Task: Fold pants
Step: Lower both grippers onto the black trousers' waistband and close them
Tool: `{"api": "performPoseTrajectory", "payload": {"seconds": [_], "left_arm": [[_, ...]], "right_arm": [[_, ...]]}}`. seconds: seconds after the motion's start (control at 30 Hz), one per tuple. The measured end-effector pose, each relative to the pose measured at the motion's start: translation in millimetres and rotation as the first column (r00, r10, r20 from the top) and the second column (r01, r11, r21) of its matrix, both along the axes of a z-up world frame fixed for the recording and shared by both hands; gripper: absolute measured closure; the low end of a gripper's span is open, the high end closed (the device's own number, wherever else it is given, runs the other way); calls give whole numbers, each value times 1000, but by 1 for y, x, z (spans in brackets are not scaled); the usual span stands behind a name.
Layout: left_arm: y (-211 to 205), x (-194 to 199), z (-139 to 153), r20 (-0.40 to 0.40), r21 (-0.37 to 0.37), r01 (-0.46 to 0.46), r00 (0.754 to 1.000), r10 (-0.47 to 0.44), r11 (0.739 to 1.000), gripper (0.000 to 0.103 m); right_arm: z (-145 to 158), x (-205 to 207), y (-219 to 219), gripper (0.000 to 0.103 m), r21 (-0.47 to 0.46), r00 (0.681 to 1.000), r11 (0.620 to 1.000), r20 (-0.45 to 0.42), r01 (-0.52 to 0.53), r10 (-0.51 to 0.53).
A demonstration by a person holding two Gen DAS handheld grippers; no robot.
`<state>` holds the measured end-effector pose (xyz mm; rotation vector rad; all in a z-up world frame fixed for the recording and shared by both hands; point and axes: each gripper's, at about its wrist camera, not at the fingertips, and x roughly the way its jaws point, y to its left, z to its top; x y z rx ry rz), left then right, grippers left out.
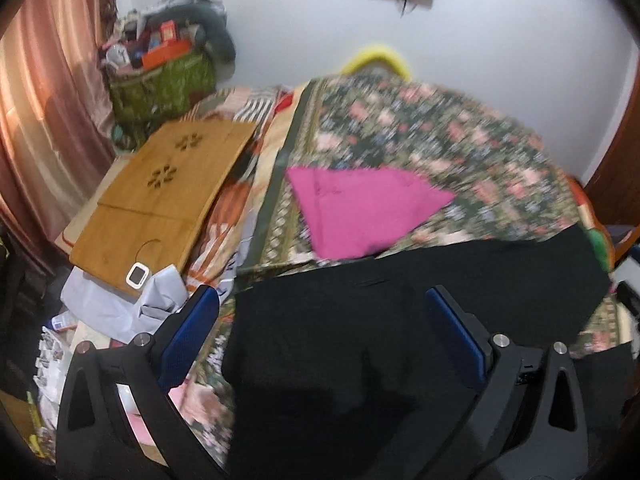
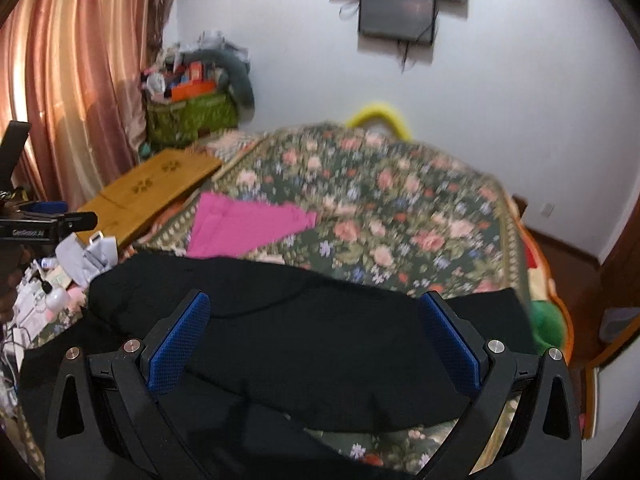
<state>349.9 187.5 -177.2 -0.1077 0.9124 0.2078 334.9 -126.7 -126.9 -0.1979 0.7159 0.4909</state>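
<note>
Black pants lie spread across the near edge of a bed with a floral cover. In the right wrist view the same black pants stretch from left to right beneath the fingers. My left gripper hangs open just above the pants, nothing between its blue pads. My right gripper is also open over the pants, its blue pads wide apart. The other gripper shows at the left edge of the right wrist view.
A folded pink cloth lies on the floral cover beyond the pants. A wooden lap table rests at the left of the bed, with a stuffed green bag behind it. Curtains hang at left; clutter sits near the bed's left side.
</note>
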Motion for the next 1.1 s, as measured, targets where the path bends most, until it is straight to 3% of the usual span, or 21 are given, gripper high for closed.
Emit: {"api": "performPoseTrajectory", "payload": {"seconds": [0.1, 0.2, 0.33, 0.47, 0.63, 0.73, 0.8, 0.97, 1.03, 1.1], "left_arm": [[22, 21, -26, -79, -28, -13, 997, 10, 1000, 1], [41, 33, -47, -136, -41, -26, 991, 21, 999, 11], [69, 49, -76, -209, -76, -64, 977, 47, 995, 18], [91, 58, -106, -292, -128, -111, 954, 70, 986, 30], [99, 64, -138, -374, -225, -113, 927, 22, 968, 39], [94, 67, -143, -381, -246, -104, 925, 2, 964, 46], [88, 70, -144, -376, -258, -78, 926, -26, 963, 59], [86, 77, -149, -393, -240, -56, 919, -45, 969, 78], [86, 76, -147, -380, -238, -54, 924, -42, 970, 84], [83, 76, -143, -363, -220, -43, 931, -41, 975, 91]], "right_arm": [[-12, 27, 0, 0, -20, 999, 1000, -47, -10, 9], [-24, 54, -1, 0, -14, 994, 999, -104, -35, 34], [-45, 90, -5, 1, -10, 983, 1000, -183, -15, 13], [-67, 117, -4, 4, -21, 970, 999, -239, -43, 37], [-93, 136, 2, 11, -6, 939, 994, -330, -105, 97], [-107, 142, 7, 23, -5, 916, 991, -384, -133, 121], [-117, 145, 12, 28, -16, 902, 987, -409, -160, 140], [-126, 145, 18, 31, -47, 912, 983, -382, -177, 146], [-126, 145, 16, 45, -51, 922, 985, -364, -166, 136], [-125, 145, 16, 66, -45, 924, 986, -358, -161, 135]]}}
